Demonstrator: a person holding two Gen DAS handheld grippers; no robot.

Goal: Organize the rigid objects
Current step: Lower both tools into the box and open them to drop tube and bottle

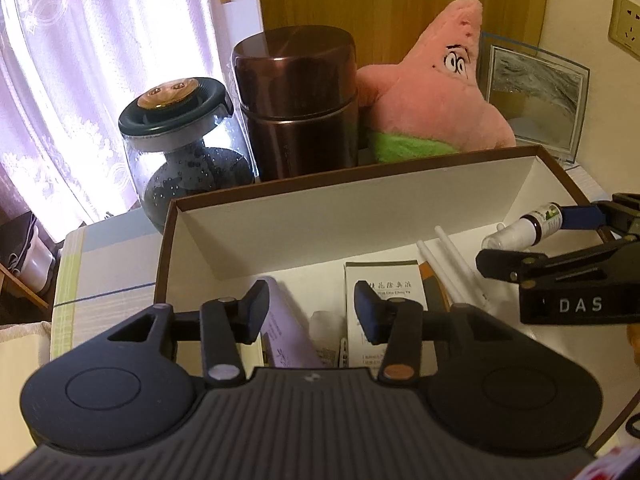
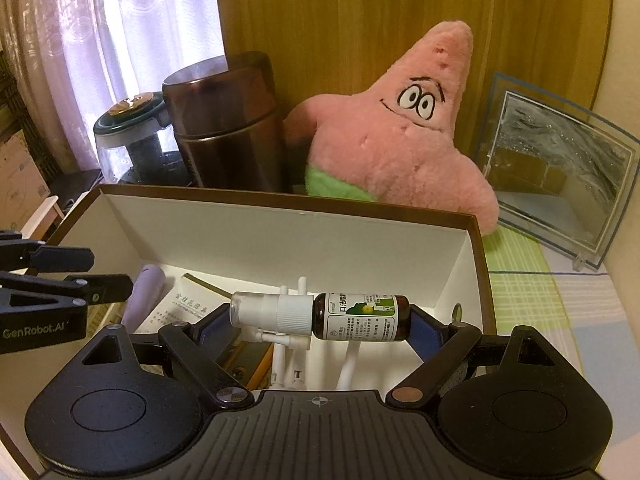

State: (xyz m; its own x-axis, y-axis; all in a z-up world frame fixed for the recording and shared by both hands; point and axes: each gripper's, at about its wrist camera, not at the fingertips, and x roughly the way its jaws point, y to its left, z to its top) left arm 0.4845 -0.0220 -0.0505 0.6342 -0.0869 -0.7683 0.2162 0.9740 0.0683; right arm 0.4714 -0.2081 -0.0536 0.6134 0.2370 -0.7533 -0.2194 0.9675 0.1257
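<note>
Sideways, brown white-capped spray bottle (image 2: 320,317) between right tongs (image 2: 320,326).

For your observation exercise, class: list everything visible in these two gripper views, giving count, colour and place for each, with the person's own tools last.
spray bottle: 1, brown with white cap, held crosswise over the box
box: 1, brown outside, white inside, centre of table
white tubes: several, inside box
carton: 1, white printed, inside box
lilac case: 1, inside box, left
canister: 1, dark brown, behind box
glass jar: 1, clear, dark lid, left of canister
plush star: 1, pink and green, behind box
glass frame: 1, far right
left gripper: 1, black, open over box
right gripper: 1, black, shut on bottle
</note>
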